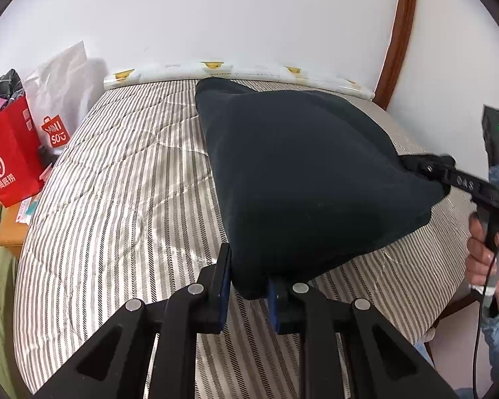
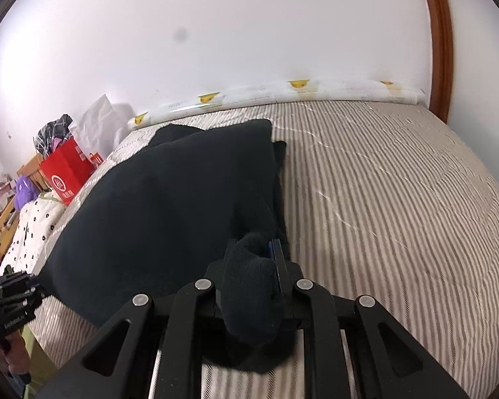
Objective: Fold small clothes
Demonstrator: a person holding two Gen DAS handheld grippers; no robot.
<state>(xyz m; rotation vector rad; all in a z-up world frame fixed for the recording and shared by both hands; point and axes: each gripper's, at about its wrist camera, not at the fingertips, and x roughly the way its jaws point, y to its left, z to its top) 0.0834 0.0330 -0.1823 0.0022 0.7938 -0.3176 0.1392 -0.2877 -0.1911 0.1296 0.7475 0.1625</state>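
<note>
A black garment is held stretched above a striped bed. My left gripper is shut on its near corner. My right gripper comes in from the right in the left wrist view and grips the opposite corner. In the right wrist view my right gripper is shut on a bunched corner of the garment, which spreads away to the left over the bed. The far edge of the garment rests on the bed.
A white bolster with yellow marks lies along the wall at the far edge of the bed. Red shopping bags and a heap of clothes stand on a wooden stand at the left. A brown wooden frame rises at the right.
</note>
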